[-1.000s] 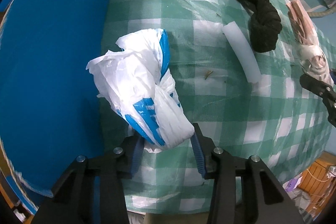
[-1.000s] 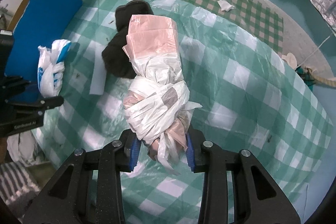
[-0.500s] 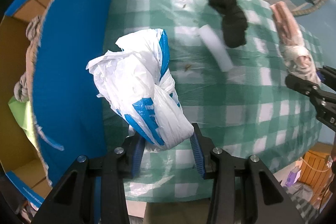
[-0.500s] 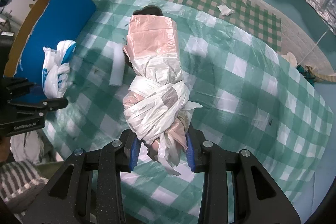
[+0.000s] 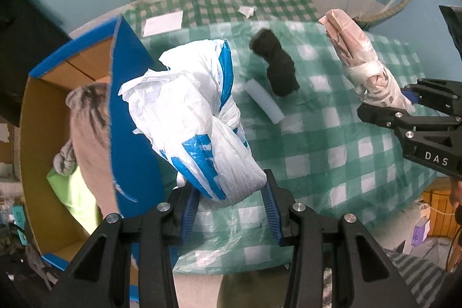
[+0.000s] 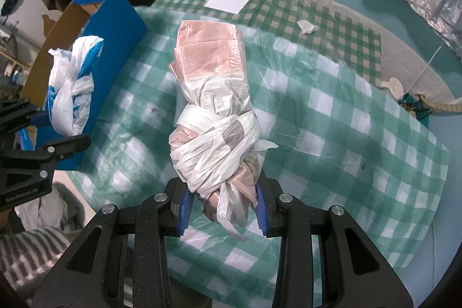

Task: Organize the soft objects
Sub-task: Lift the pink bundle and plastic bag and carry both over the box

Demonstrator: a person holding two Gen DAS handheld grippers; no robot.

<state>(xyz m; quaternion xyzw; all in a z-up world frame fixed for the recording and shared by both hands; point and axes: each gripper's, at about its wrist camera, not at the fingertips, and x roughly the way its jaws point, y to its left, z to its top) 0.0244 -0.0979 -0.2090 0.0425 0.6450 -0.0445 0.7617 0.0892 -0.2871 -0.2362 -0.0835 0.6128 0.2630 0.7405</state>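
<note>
Your left gripper (image 5: 229, 207) is pinching the knotted white-and-blue plastic bag bundle (image 5: 196, 129) by its near end, blue pads pressed against both sides. The bundle rises away from the fingers, off the table, just right of the blue cardboard box (image 5: 127, 117), whose near wall it overlaps in the left wrist view. The box stands open at the table's left edge, with a grey-striped cloth (image 5: 86, 117) and a lime-green item (image 5: 69, 189) inside.

Your right gripper (image 6: 222, 210) is clamped on the tied end of the pink plastic-wrapped bundle bound with white bag strips (image 6: 213, 106). This bundle points away from the fingers, lifted above the green-and-white checked tablecloth (image 6: 332, 134). In the left wrist view it stands at the far right, well apart from the box.

On the cloth between the two bundles lie a black rolled fabric piece (image 5: 277, 68) and a white foam cylinder (image 5: 264, 104), which touch at the cylinder's far end. Beyond the table, a white paper sheet (image 6: 228, 3) lies on a darker checked mat (image 6: 332, 19).
</note>
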